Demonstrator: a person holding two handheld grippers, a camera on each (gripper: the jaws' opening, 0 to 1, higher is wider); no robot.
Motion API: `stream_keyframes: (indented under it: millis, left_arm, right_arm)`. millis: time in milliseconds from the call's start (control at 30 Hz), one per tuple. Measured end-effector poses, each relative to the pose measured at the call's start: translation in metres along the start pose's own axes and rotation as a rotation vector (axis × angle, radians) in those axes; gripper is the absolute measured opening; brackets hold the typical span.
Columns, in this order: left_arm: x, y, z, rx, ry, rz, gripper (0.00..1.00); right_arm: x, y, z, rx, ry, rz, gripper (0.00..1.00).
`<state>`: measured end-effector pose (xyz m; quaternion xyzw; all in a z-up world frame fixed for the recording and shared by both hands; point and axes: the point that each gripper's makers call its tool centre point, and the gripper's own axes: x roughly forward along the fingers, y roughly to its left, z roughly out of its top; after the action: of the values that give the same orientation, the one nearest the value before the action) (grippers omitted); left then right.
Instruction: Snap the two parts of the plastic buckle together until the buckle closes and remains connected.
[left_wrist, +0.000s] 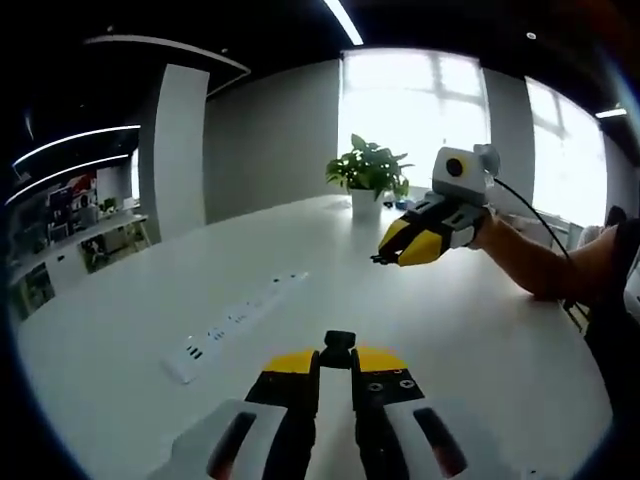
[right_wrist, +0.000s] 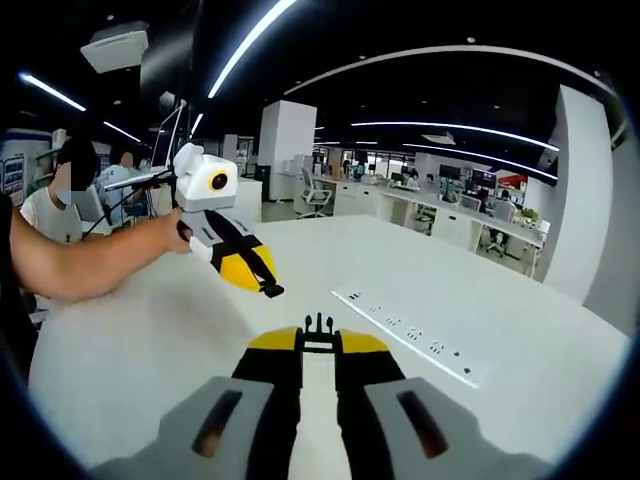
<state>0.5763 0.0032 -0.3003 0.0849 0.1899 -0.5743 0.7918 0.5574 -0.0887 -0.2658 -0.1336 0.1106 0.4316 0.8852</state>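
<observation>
My left gripper (left_wrist: 336, 360) is shut on a blocky black buckle half (left_wrist: 338, 344) that sticks out past its yellow tips. My right gripper (right_wrist: 318, 347) is shut on the pronged black buckle half (right_wrist: 318, 326). In the left gripper view the right gripper (left_wrist: 384, 259) hangs above the white table (left_wrist: 480, 330) at upper right, held by a person's hand, with a small black piece at its tip. In the right gripper view the left gripper (right_wrist: 271, 290) comes in from the left, pointing down and right. A clear gap separates the two halves.
A long white power strip (left_wrist: 235, 325) (right_wrist: 410, 335) lies on the table. A potted plant (left_wrist: 368, 175) stands at the table's far end by the window. The person's forearm (right_wrist: 90, 262) reaches over the table edge. Office desks (right_wrist: 450, 215) stand beyond.
</observation>
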Motion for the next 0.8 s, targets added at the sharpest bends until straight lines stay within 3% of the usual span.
stream_keyframes:
  millis: [300,800]
  left_arm:
    - [0.007,-0.007,-0.012,0.033,0.04,-0.021,0.1]
    - [0.002,-0.011,-0.012,0.036,0.023,0.007,0.1]
  right_arm:
    - [0.003,0.001,-0.011,0.005,0.031,0.018,0.1]
    - [0.003,0.008,-0.018,-0.002,0.042,0.017,0.11]
